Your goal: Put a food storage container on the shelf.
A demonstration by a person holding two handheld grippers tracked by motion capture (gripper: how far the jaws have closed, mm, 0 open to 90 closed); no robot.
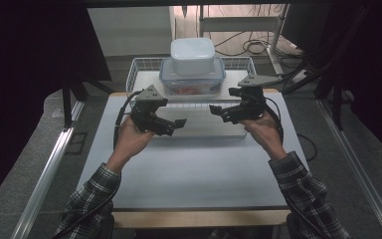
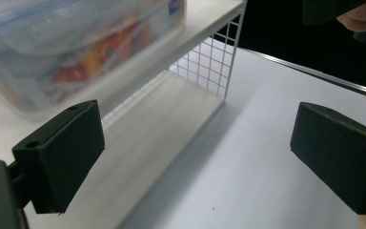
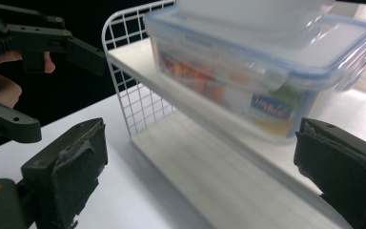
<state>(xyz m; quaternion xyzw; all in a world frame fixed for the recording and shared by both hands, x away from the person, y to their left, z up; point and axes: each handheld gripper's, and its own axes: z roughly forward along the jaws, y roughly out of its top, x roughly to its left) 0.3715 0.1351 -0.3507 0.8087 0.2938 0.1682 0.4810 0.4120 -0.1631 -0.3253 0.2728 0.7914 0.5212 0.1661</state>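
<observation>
Bench (image 1: 189, 169): white top, bare across the near half. Wire rack (image 1: 142, 69) sits at 12 o'clock on the far edge, white mesh ends, a white shelf board up top and another low at bench level.

Clear lidded box (image 1: 192, 79) with blue seal stands on the rack's upper shelf, centred; coloured packets visible inside. White tub (image 1: 192, 56) stacked on its lid, roughly square to it.

Forearms in plaid sleeves enter from 7 and 5 o'clock, angled inward and forward. Both hands raised above the bench, wrists cocked so the tongs point inward toward each other and slightly toward the rack.

Left tongs (image 1: 179, 125): at 10 o'clock from bench centre, just short of the rack's front. Jaws spread wide, nothing between them; the left gripper view shows only bench and rack end in the gap.

Right tongs (image 1: 218, 113): at 1 o'clock, close to the rack front below the clear box. Jaws wide apart, holding nothing, touching nothing.

Tips of the two tongs are near each other, not touching.
</observation>
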